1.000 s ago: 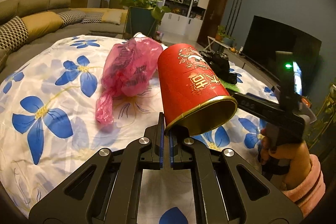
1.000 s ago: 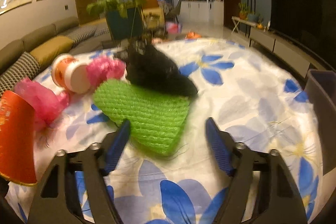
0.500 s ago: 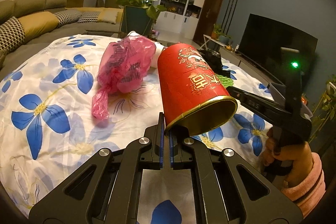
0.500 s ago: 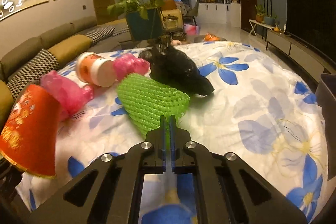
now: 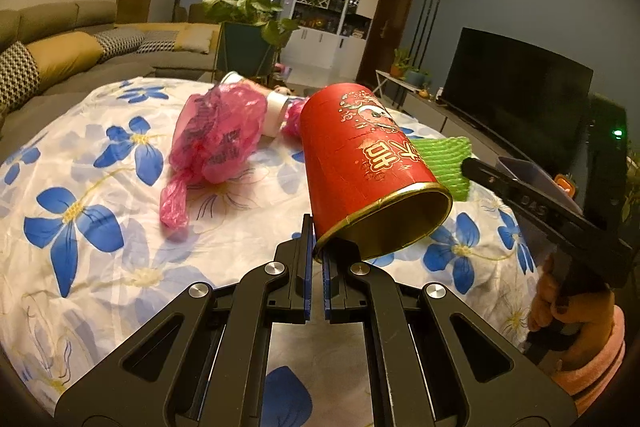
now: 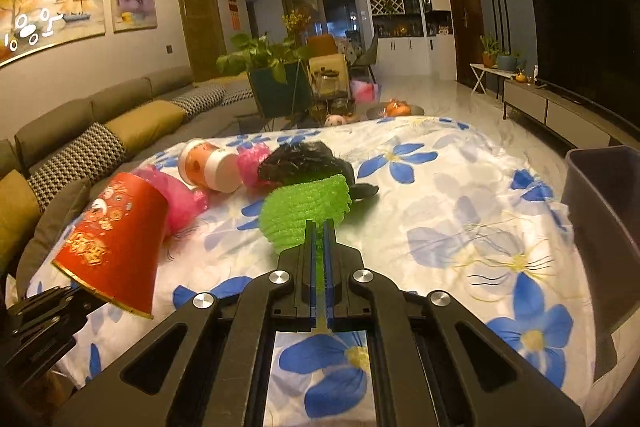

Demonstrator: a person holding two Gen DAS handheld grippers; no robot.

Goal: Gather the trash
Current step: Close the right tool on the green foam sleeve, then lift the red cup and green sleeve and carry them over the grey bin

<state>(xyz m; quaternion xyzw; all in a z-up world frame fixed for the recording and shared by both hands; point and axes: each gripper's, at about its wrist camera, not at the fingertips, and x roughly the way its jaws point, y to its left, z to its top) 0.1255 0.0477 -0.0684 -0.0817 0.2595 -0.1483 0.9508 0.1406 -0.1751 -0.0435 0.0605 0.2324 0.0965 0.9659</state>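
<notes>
My left gripper [image 5: 317,243] is shut on the gold rim of a red paper cup [image 5: 368,163] and holds it above the floral cloth; the cup also shows in the right wrist view [image 6: 116,239]. My right gripper [image 6: 319,247] is shut on a green foam net [image 6: 308,211], lifted off the cloth; the net also shows in the left wrist view [image 5: 444,159]. A pink plastic bag [image 5: 216,143] lies on the cloth to the left. An orange-and-white cup [image 6: 208,169], a pink net [image 6: 254,163] and a black bag [image 6: 308,161] lie behind.
A grey bin [image 6: 604,211] stands at the right edge of the table [image 6: 460,211]. A sofa [image 6: 100,139] runs along the left. A plant stand [image 6: 276,87] is behind the table, a TV [image 6: 592,39] on the right.
My right gripper closed on the green net and lifted it off the cloth. My left gripper kept hold of the red cup and rose a little.
</notes>
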